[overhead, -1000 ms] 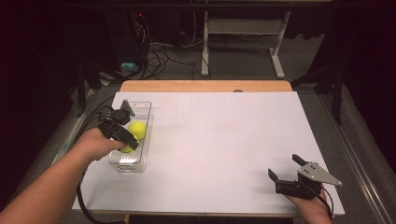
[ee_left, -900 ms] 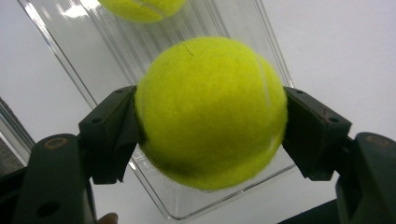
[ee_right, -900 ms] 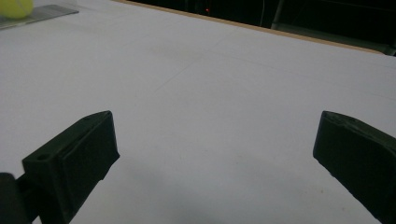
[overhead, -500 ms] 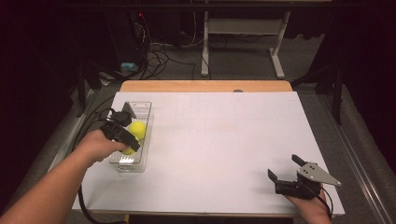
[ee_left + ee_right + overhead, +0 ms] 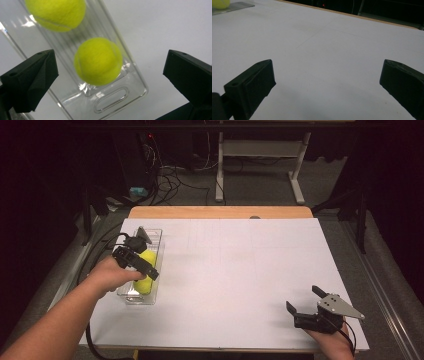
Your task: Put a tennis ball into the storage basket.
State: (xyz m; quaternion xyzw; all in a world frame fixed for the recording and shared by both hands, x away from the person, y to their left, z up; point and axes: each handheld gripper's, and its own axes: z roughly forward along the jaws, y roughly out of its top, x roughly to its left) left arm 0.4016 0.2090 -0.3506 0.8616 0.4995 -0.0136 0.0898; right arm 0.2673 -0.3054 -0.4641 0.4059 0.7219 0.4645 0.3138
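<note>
Hovering over the clear tray [image 5: 156,236] at the counter's [image 5: 240,270] left side, the left gripper [image 5: 110,75] has just been spreading its fingers [image 5: 32,80], and they now stand wide apart with nothing pressed between them. Below, in the left gripper view, one ball [image 5: 98,60] sits inside the tray near its end with the slot handle, lying loose in the gap between the two fingers without touching either. A second ball [image 5: 56,13] rests farther along the same tray, just beside the first. From the high view, the left hand [image 5: 111,276] is right at the tray's near end, with the yellow of the balls peeking out beside the gripper. Over at the near right corner, the right gripper [image 5: 305,306] sits low by the counter, well apart from the tray, its fingers [image 5: 252,85] wide open and holding nothing, bare white counter between them.
</note>
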